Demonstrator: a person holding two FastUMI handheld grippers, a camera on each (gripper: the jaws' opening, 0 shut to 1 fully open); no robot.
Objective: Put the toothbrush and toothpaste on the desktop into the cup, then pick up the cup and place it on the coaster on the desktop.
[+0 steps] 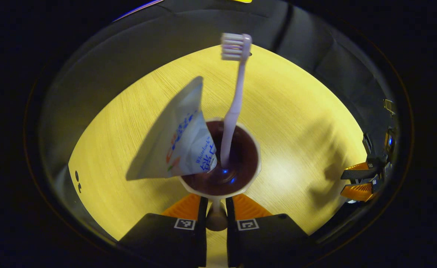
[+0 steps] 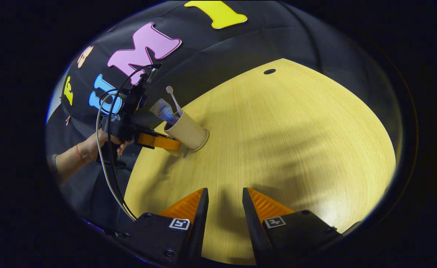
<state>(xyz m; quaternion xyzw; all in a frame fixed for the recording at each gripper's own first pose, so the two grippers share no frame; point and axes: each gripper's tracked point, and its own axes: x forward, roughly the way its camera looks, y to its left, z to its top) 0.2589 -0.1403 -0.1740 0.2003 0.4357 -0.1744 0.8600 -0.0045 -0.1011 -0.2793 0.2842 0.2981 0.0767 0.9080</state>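
left claw (image 1: pixel 216 208) gripping cup (image 1: pixel 254 163) — bare desktop (image 1: pixel 296 111) around

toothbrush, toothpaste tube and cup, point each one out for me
toothbrush (image 1: pixel 235 104), left gripper view, on the handle partway up above the cup's rim
toothpaste tube (image 1: pixel 181 141), left gripper view, on the printed flat body of the tube
cup (image 2: pixel 187 131), right gripper view, on its outer side wall

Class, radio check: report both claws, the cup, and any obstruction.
Left claw shut on cup rim. Right claw open, holding nothing. Brush and paste in cup. Nothing in the way.
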